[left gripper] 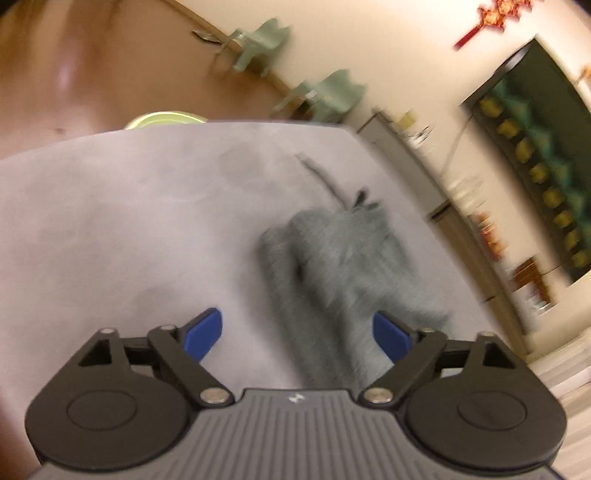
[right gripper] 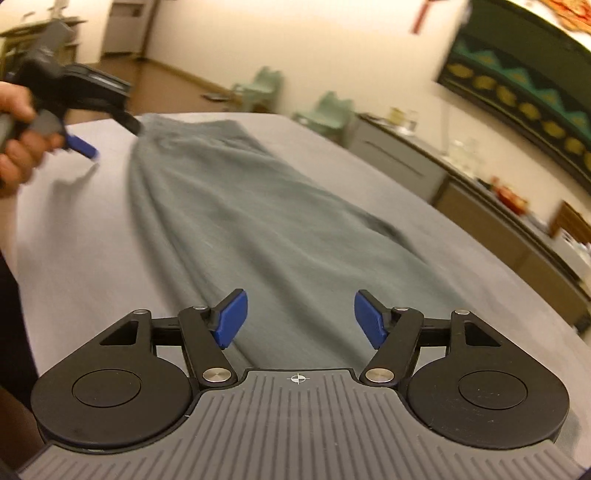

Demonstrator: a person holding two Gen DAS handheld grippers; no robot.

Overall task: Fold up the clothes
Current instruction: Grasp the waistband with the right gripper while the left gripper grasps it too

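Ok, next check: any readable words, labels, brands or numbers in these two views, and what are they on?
No readable text in either view.
Left hand-held gripper body: a small white logo mark, no letters.
Right hand-held gripper body: a white crosshair symbol, no text.
Red wall ornament: blurred, any characters unreadable.
Dark wall hanging: gold shapes, too blurred to read.

Home living or dining room, cream walls, 2 small green chairs (right gripper: pixel 325 110), low sideboard (right gripper: pixel 402 155) with glassware, red knot ornament (left gripper: pixel 491 18), grey-covered table (right gripper: pixel 92 236).
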